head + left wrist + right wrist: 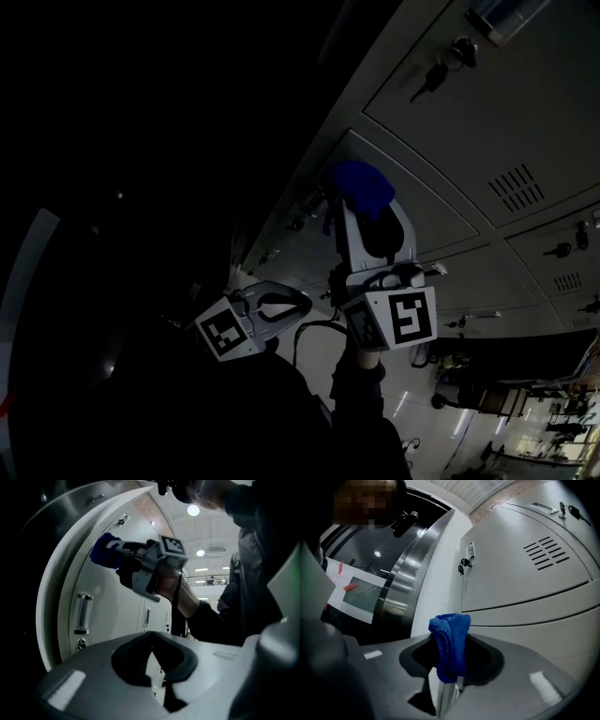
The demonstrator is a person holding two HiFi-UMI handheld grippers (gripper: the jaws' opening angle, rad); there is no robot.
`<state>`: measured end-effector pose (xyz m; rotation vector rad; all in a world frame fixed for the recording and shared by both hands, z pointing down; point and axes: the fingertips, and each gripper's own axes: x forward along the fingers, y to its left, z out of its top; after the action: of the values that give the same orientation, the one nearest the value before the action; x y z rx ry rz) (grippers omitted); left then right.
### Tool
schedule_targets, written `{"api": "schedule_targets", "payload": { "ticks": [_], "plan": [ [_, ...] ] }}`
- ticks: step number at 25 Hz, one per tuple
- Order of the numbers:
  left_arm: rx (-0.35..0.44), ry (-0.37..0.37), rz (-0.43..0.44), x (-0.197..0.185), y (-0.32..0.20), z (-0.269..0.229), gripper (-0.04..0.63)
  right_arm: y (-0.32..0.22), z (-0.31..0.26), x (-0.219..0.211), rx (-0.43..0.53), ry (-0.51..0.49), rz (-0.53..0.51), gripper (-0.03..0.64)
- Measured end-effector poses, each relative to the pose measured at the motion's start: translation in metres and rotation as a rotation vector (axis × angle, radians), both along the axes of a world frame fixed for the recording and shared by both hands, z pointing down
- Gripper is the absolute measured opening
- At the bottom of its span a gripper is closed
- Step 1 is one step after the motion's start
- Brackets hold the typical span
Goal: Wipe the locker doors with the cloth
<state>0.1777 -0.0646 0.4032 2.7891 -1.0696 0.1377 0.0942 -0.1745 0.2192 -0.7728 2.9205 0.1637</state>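
Clamping blue cloth (450, 644), right gripper (447, 688), locker doors (525, 583)

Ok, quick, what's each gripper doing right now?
Left gripper: closed, empty.
Right gripper: closed on the blue cloth.

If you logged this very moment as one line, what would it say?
task: wipe locker doors | right gripper: shut on blue cloth, raised to grey locker door, contact unclear | left gripper: shut, empty
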Motion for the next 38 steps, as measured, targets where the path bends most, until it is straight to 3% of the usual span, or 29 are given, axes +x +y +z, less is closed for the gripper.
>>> {"api": "schedule_targets", "payload": {
  "ticks": [7, 17, 31, 38],
  "plan": [
    [0.018, 0.009, 0.058, -0.023, 0.003, -0.003, -0.003, -0.023, 0.002, -0.029, -0.031, 0.042, 0.100, 0.141],
    [0.008, 0.033, 0.076, -0.023, -0.002, -0.002, -0.003, -0.032, 0.003, -0.013, -0.069, 0.035, 0.091, 0.143],
    [-0.005, 0.030, 0.075, 0.019, -0.028, 0.000, -0.003, -0.046, 0.011, 0.058, -0.103, 0.021, 0.078, 0.141],
    [-0.013, 0.036, 0.112, 0.053, -0.037, 0.004, -0.003, -0.056, 0.015, 0.110, -0.108, 0.021, 0.129, 0.143]
  ]
}}
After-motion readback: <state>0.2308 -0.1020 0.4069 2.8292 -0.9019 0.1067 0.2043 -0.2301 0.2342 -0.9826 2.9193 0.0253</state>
